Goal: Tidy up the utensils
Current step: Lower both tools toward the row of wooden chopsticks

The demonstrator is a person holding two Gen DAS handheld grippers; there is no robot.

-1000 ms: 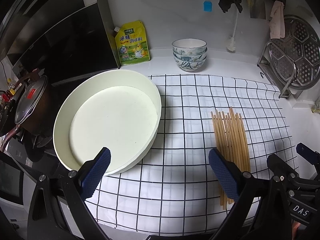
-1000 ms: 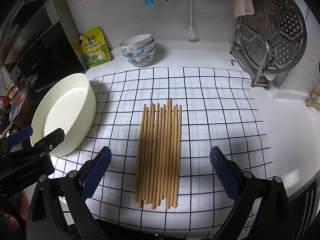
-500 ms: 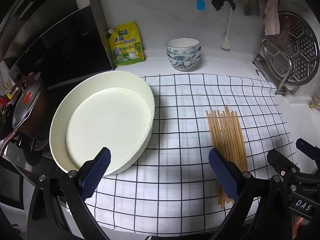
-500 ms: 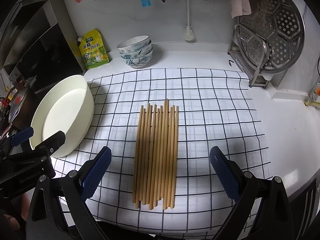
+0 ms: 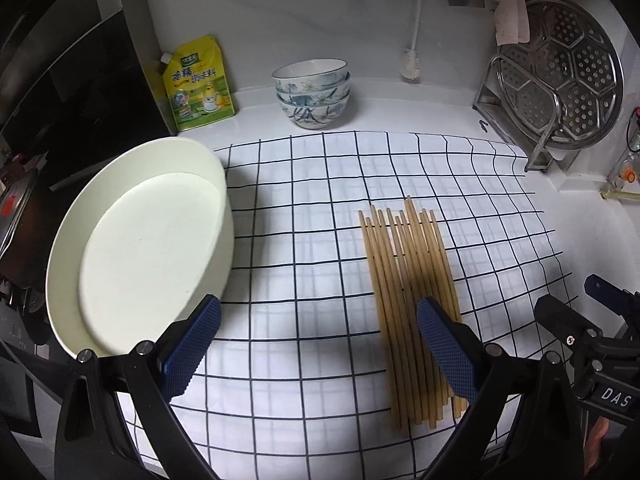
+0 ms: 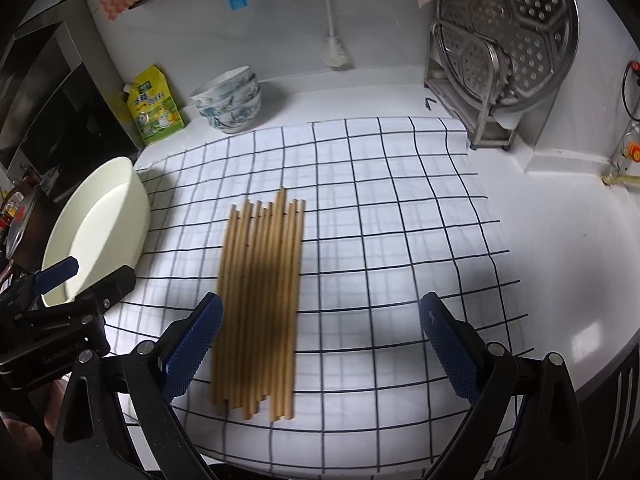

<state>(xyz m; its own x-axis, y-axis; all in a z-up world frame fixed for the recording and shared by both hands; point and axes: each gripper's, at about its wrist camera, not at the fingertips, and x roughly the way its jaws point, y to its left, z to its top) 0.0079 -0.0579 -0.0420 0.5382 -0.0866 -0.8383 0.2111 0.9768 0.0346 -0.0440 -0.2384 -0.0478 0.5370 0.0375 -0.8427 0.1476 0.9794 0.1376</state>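
Several wooden chopsticks [image 5: 408, 292] lie side by side on a white cloth with a black grid [image 5: 320, 240]; they also show in the right wrist view [image 6: 260, 300]. A round cream basin [image 5: 136, 240] stands empty at the cloth's left edge, also seen in the right wrist view [image 6: 96, 236]. My left gripper [image 5: 318, 348] is open and empty above the cloth, between basin and chopsticks. My right gripper [image 6: 320, 348] is open and empty, its left finger [image 6: 192, 344] at the chopsticks' near left side. The left gripper's body shows in the right wrist view [image 6: 60, 312].
Stacked patterned bowls [image 5: 312, 92] and a yellow pouch [image 5: 198, 84] stand at the back wall. A metal rack with a perforated steamer plate [image 5: 560, 76] stands at the back right. A dark stove top [image 5: 72, 112] lies left. The counter's front edge is near.
Both grippers have shifted to the right over the cloth; the chopsticks now sit further left in both views. Both stay open. Nothing on the counter has moved.
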